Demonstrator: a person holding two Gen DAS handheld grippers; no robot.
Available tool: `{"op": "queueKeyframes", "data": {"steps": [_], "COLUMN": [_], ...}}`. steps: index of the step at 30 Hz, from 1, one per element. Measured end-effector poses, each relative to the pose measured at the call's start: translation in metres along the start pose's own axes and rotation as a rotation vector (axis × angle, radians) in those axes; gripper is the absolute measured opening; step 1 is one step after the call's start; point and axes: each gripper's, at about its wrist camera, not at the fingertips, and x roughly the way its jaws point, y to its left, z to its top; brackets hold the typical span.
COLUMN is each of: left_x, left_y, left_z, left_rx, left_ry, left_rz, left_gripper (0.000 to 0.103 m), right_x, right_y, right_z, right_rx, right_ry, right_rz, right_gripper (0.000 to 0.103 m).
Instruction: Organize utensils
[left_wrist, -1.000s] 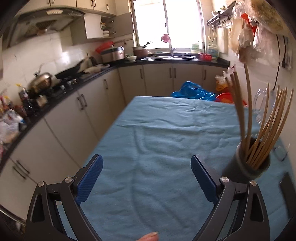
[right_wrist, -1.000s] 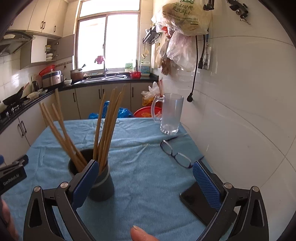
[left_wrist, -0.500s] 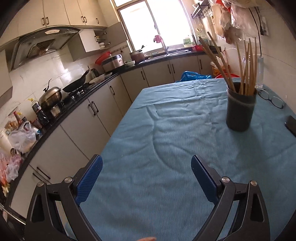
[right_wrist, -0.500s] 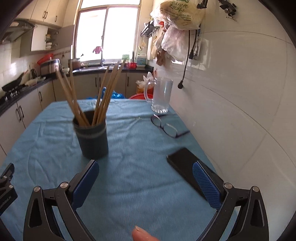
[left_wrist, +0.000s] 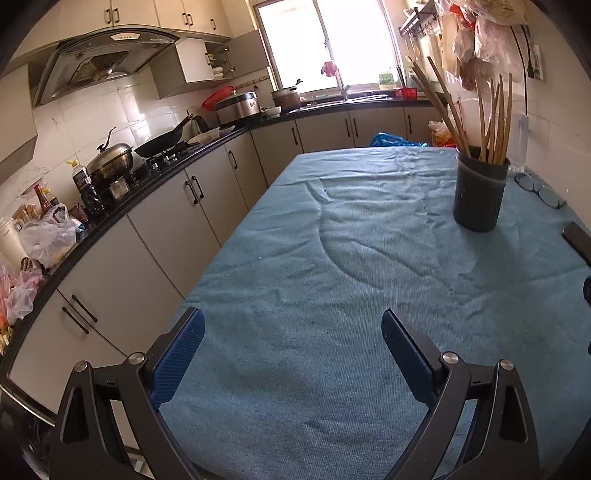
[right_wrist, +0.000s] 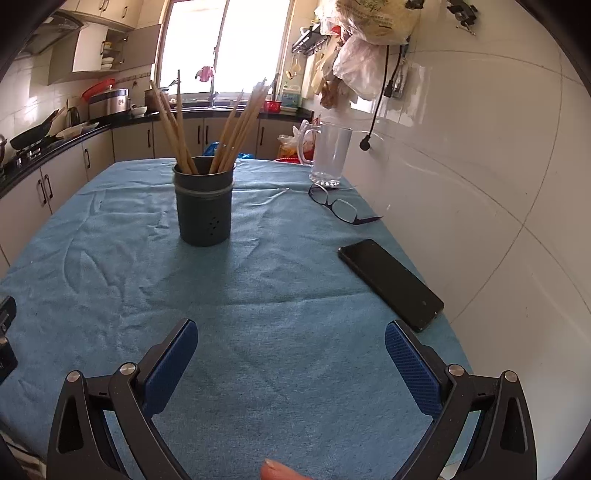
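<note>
A black phone (right_wrist: 390, 283), folded glasses (right_wrist: 341, 206) and a glass mug (right_wrist: 330, 155) sit along the wall side of the blue-clothed bench (right_wrist: 258, 302).

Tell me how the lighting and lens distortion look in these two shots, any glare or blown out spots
Left wrist view: the window is blown out white, cabinets and counter edge bow from the fisheye, and the chopstick holder casts a soft shadow on the blue cloth. Right wrist view: the window is overexposed too, the tiled wall shows glare and curved grout lines, corners are vignetted black.
</note>
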Motion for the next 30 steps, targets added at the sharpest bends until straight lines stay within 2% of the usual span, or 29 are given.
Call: {"op": "queueKeyframes", "data": {"steps": [30], "left_x": [0.014], "left_y": [0.001], "left_z": [-0.008], "left_rx": [-0.011], "left_ry": [0.059], "left_rz": [-0.041], "left_gripper": [0.096], "right_x": [0.000], "right_y": [0.016], "right_z": [-0.004], "right_rx": [-0.068], "right_ry": [0.001], "right_rz": [-0.011], "right_gripper": [0.103]}}
